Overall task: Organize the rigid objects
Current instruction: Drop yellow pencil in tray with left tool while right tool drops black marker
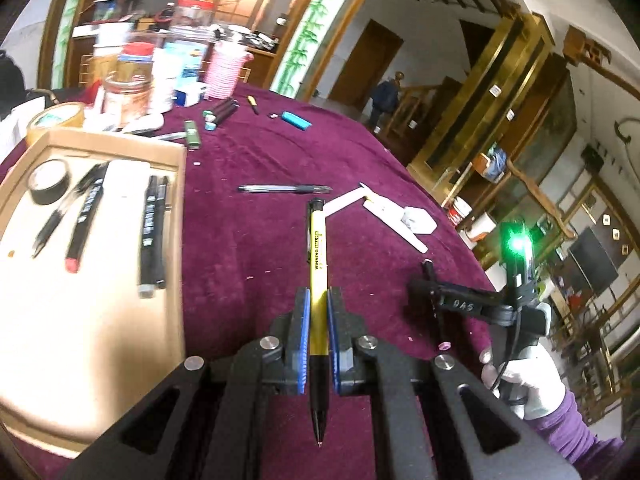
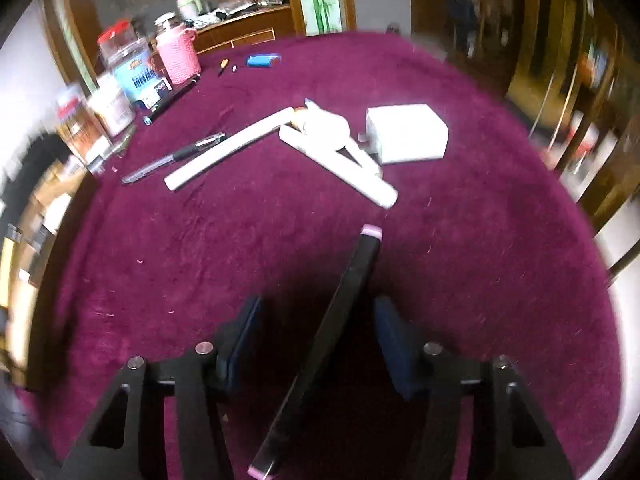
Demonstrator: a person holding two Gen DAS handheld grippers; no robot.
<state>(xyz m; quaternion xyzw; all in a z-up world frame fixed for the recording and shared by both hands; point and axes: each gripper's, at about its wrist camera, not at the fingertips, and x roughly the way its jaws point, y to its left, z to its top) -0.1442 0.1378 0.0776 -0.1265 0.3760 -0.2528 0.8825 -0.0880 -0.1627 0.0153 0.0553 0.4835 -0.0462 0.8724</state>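
Observation:
My left gripper [image 1: 318, 300] is shut on a yellow pen [image 1: 319, 264], held above the maroon tablecloth [image 1: 260, 152], its tip pointing back toward the camera. A cardboard tray [image 1: 176, 216] to the left holds several black markers [image 1: 152, 224] and a roll of black tape [image 1: 49, 181]. My right gripper [image 2: 318, 312] is open over the cloth, with a black marker [image 2: 340, 308] with pink ends lying between its fingers, not touching the pads. The right gripper also shows in the left wrist view [image 1: 430, 276].
A black pen [image 1: 284, 189], white sticks [image 2: 228, 148], a white box [image 2: 406, 133] and a blue lighter [image 1: 296, 121] lie on the cloth. Jars, bottles and a pink-sleeved flask [image 2: 178, 54] crowd the far left. The table edge curves at the right.

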